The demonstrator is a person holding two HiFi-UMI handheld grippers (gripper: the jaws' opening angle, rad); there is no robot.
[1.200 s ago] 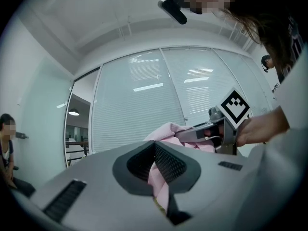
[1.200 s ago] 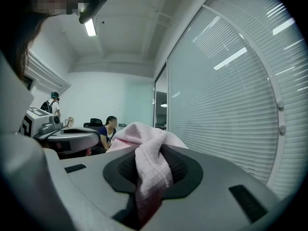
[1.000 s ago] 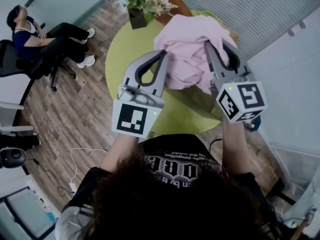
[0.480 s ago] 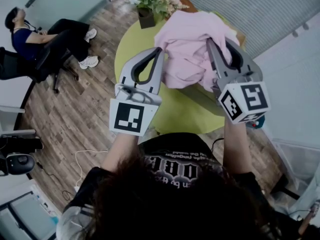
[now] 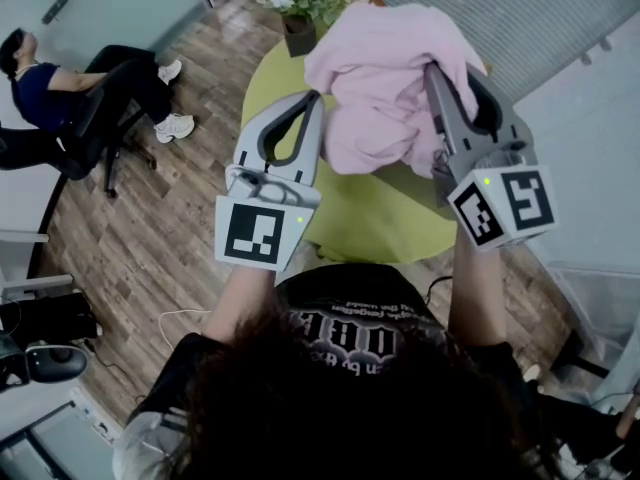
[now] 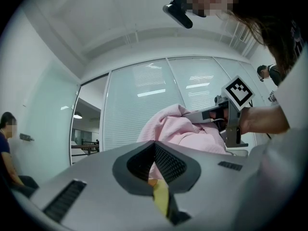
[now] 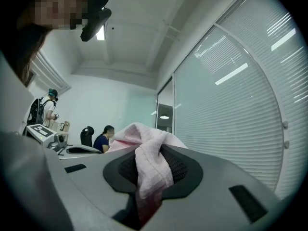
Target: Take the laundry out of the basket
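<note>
We look down on a wood floor with a round green table on it, and a seated person well off to the left. Above the far side of that table hangs the pink garment, the one piece of laundry we can see. It is bunched and lifted clear of the tabletop, with its bulk drooping downward from a single high hold, so its long axis runs roughly top to bottom. We cannot make out the basket; if it is there, the cloth covers it. The right gripper carries the load: its own view shows a thick fold of pink cloth pressed between the pads and spilling over their front, so we read it as clamped on the garment near its upper right. The left gripper sits just beside the cloth's left edge, its jaws brought together tip to tip with no fabric showing between them, only the green of the table through the gap lower down. A small pot of flowers stands on the table's far left rim, close to the left gripper's tips. The garment therefore lies ahead and to the right of the left fingertips, with its loose hanging part nearer that hand than the right. We judge that the next move is either to carry it aside on the right grip alone or to open the left jaws and take the near edge.
</note>
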